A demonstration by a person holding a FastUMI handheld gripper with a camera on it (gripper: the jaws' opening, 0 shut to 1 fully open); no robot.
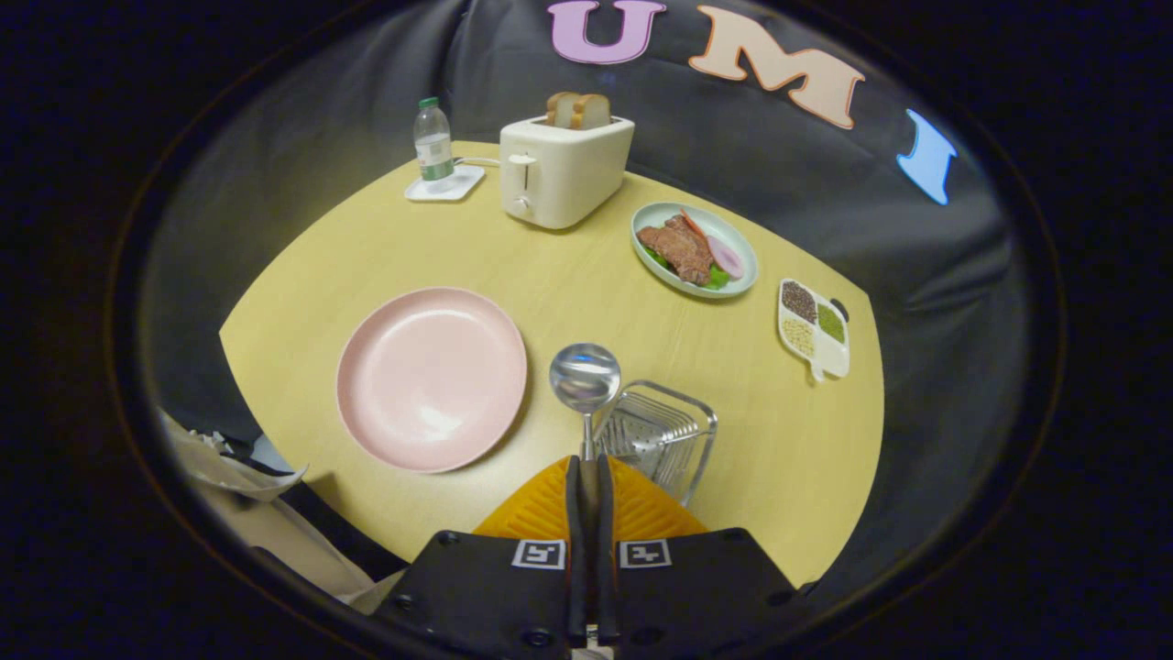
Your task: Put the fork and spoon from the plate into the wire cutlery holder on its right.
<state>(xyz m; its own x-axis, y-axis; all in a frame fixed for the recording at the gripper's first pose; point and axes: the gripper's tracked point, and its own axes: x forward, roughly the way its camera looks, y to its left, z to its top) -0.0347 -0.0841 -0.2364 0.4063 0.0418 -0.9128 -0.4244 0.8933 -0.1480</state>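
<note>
One item left: tongs [586, 472] clamped on the spoon [585, 378] handle, bowl up, just left of the wire cutlery holder [662, 438]. Plate [431, 378] bare. Fork probably inside the holder already; hard to tell.

Polished metal spoon [585, 377], wire holder [662, 438], matt pink plate [431, 378], wood-look table [586, 275]
</note>
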